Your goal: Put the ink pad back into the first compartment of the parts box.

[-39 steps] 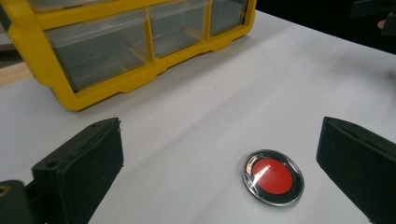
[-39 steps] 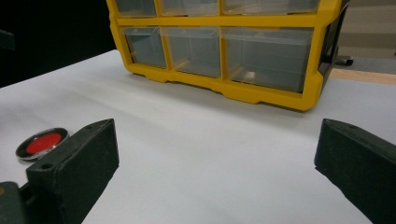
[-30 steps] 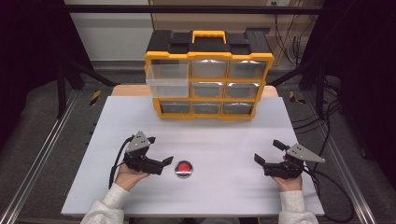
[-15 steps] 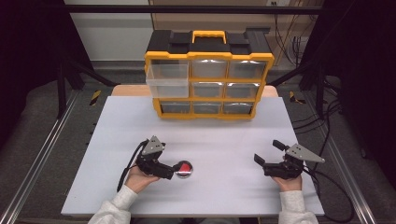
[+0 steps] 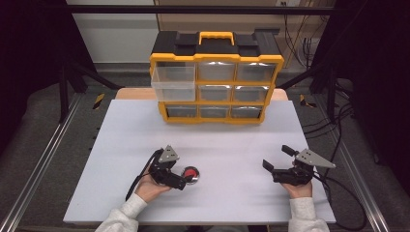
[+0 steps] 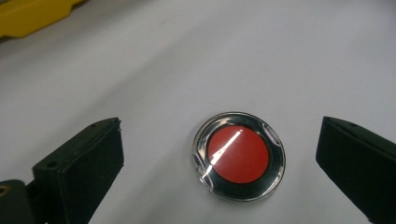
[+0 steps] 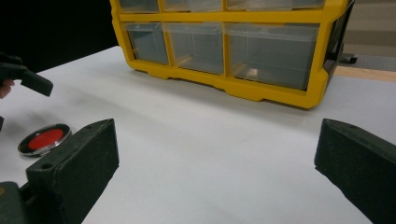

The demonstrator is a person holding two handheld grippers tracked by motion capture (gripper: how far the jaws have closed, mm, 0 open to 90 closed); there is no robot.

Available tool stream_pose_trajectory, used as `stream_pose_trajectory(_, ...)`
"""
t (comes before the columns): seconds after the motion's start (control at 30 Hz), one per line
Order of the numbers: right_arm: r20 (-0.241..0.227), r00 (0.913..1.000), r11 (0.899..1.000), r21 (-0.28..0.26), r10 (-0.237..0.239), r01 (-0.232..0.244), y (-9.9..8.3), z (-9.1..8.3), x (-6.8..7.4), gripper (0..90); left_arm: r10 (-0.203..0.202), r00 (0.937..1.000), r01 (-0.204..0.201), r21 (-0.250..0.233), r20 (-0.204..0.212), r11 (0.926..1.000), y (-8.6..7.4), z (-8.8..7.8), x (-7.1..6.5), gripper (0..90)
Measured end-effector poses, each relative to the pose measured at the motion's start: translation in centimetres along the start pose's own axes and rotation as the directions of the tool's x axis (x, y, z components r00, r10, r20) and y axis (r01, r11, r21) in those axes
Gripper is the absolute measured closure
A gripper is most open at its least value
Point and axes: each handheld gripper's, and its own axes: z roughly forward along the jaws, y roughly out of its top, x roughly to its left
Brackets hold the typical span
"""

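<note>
In front of the yellow drawer cabinet [image 5: 216,77], well apart from it on the table [image 5: 121,145], lies the red round disc [image 5: 190,174]. The left tool [image 5: 183,181] has closed in to straddle it, jaws wide, so a grasp looks imminent. The disc lies flat, face up, with no long axis. The right tool [image 5: 276,158] rests wide, empty.

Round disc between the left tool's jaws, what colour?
Red centre, silver rim; disc clearest in left gripper view.
</note>
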Motion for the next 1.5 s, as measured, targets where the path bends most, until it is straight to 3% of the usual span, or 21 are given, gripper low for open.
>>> stream_pose_trajectory(0.53, 0.001, 1.0000, 1.000, -0.001, -0.002, 0.002, 0.0, 0.0, 0.0, 0.4, 0.012, 0.9998, -0.013, 0.090, 0.015, 0.9959, 0.0, 2.1, -1.0, 6.8)
stream_pose_trajectory(0.83, 0.001, 1.0000, 1.000, -0.001, 0.001, -0.001, 0.0, 0.0, -0.1, 0.4, -0.006, 1.0000, 0.005, 0.112, 0.007, 0.9937, -0.1, 2.7, -1.0, 13.9)
stream_pose_trajectory(1.5, 0.002, 1.0000, 1.000, 0.000, 0.004, -0.004, 0.0, 0.0, -0.1, 0.4, 0.009, 0.9999, -0.007, 0.139, -0.013, 0.9903, 0.0, 3.2, -1.4, 26.2)
